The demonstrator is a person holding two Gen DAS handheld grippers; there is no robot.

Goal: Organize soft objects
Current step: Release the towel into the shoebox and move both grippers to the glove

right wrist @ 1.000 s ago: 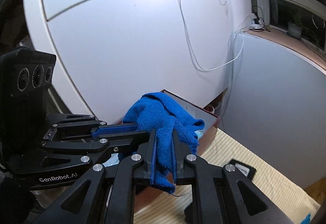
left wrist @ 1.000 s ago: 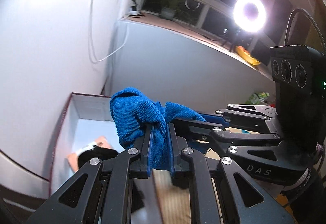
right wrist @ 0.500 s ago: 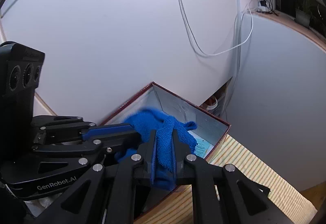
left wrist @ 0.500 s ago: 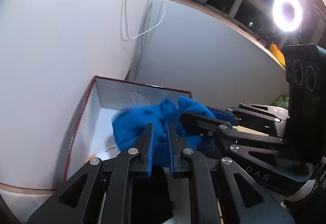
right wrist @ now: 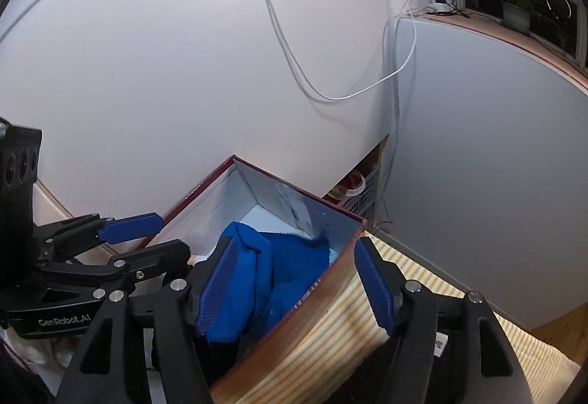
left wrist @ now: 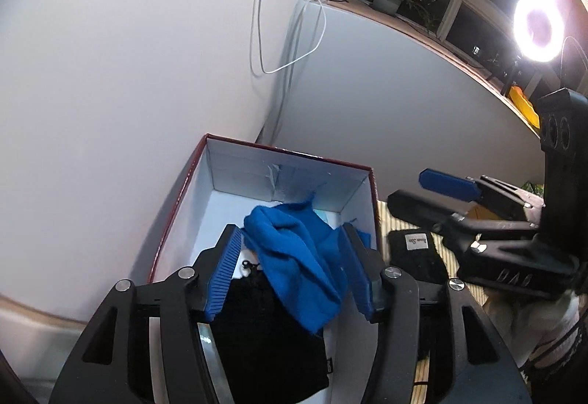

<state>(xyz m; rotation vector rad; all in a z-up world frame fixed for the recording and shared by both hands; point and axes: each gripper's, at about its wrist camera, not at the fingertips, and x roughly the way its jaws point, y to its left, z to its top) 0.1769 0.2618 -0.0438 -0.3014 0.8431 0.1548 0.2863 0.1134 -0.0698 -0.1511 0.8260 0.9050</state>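
Both grippers have released since a second ago: the left gripper [left wrist: 294,273] and right gripper [right wrist: 294,281] stand with jaws wide, and the blue cloth [left wrist: 297,264] lies inside the red-rimmed box [left wrist: 294,156] over a black garment [left wrist: 268,341]. Withdraw straight upward, so no pad snags the cloth.

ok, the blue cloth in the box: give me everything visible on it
The blue terry-like cloth is a soft, crumpled piece with a nappy weave and a frayed corner at its far end. It lies bunched inside the open red-rimmed cardboard box, draped over a black fabric item beneath it. Both the left gripper and the right gripper are open; the cloth sits between their blue pads and seems to brush them, unclamped.
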